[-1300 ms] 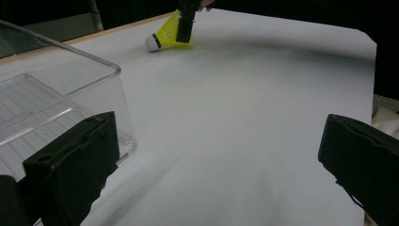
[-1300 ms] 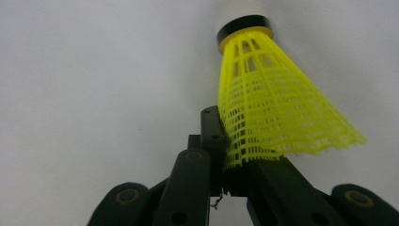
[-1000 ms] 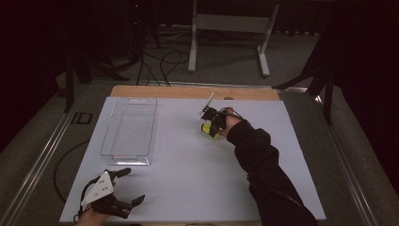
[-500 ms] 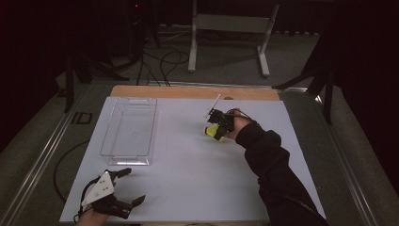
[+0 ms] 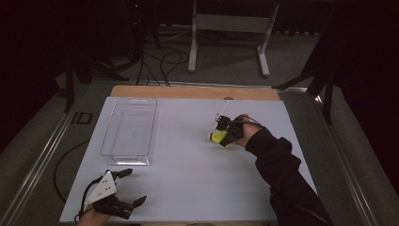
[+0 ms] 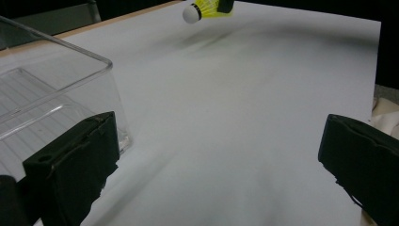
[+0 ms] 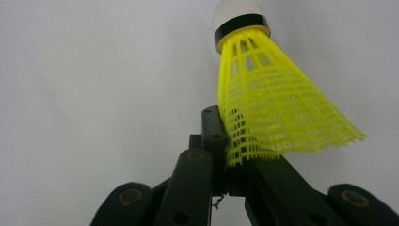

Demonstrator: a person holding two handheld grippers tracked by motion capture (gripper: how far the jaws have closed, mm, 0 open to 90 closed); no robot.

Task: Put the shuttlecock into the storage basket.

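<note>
The right gripper [image 5: 225, 134], pinching a yellow shuttlecock [image 7: 273, 108] by its skirt, likely carries it next to the clear tray [image 5: 109, 126], while the left gripper [image 5: 123, 188] rests wide open, empty.

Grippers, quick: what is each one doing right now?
Left gripper: open, holding nothing, near the clear box.
Right gripper: closed on the yellow shuttlecock, pinching its skirt.

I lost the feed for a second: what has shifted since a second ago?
The right gripper, shut on the yellow shuttlecock, has drifted slightly toward the person's side and to the right over the white table. The left gripper stays open at the near left corner, and the clear bin has not moved.
</note>
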